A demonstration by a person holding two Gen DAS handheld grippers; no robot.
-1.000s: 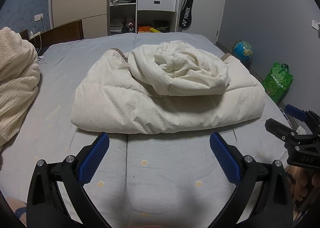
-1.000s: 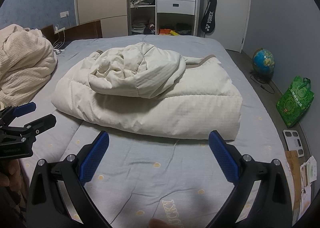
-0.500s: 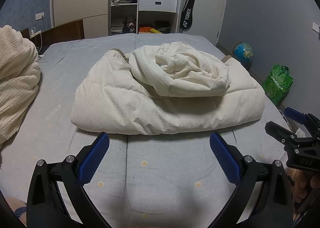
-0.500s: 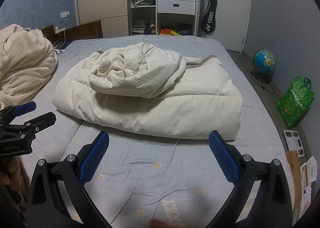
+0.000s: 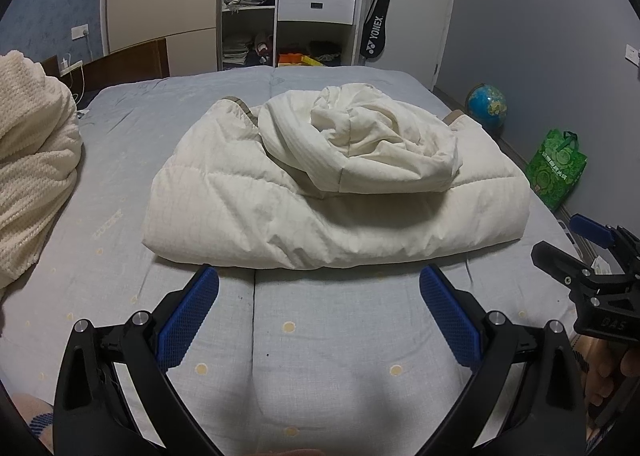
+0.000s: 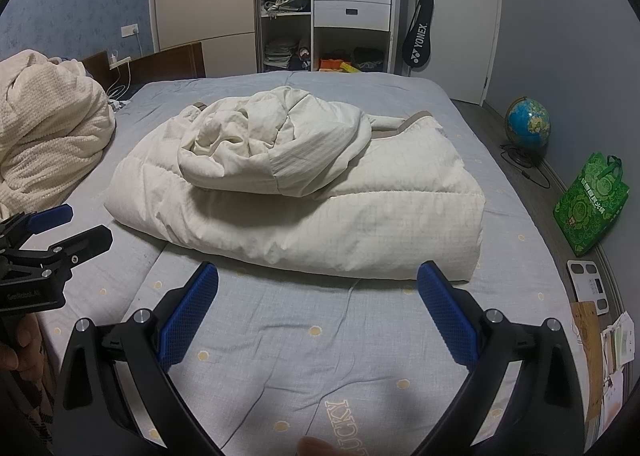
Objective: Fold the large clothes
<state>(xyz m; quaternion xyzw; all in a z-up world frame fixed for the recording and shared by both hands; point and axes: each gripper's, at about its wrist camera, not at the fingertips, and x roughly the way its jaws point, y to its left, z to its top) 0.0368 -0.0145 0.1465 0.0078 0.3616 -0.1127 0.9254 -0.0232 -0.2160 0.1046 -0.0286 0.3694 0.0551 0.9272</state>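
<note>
So, puffy coat (image 5: 332, 212) folded mid-bed (image 5: 320, 328), hood bunched on top | left tongs (image 5: 318, 312) and right tongs (image 6: 318, 310) both spread, empty | I'd flatten the hood evenly first

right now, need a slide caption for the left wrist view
Open left gripper hovers over the grey bed before a folded cream down coat.
</note>
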